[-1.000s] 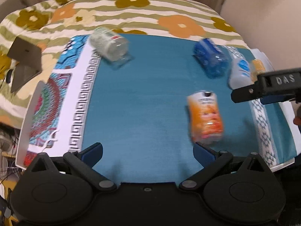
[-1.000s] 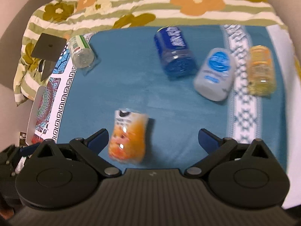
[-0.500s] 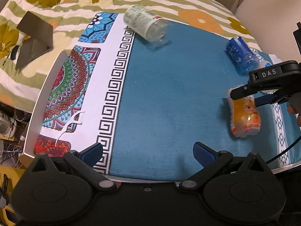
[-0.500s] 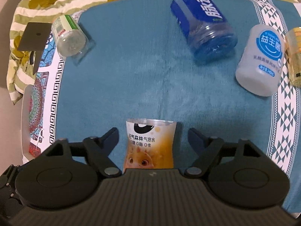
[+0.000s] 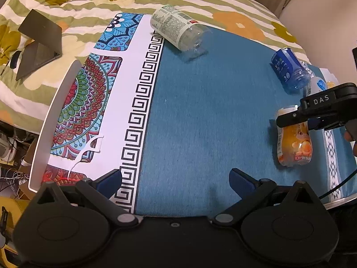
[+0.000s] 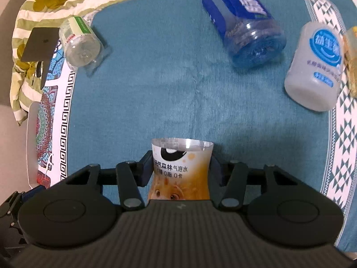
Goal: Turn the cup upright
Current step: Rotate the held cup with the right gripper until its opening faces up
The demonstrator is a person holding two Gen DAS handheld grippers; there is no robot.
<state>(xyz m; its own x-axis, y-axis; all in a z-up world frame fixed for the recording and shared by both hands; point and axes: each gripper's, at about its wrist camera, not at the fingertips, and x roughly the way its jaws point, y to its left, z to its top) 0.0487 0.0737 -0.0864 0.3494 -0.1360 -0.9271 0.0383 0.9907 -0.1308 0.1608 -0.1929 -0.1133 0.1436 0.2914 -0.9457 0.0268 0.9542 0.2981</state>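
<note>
An orange cup cut from a drink bottle lies on its side on the blue cloth, its open rim pointing away from the right wrist camera. My right gripper is shut on it, one finger on each side near the rim. In the left wrist view the same cup lies at the right with the right gripper over its top end. My left gripper is open and empty above the cloth's near edge.
Other cut bottle cups lie on their sides: a clear one at the far left, a blue one, a white one and a yellow one at the right. A dark laptop sits on the flowered bedspread.
My right gripper has moved down over the orange cup and closed its fingers on it. My left gripper has swung left, away from the cup.
</note>
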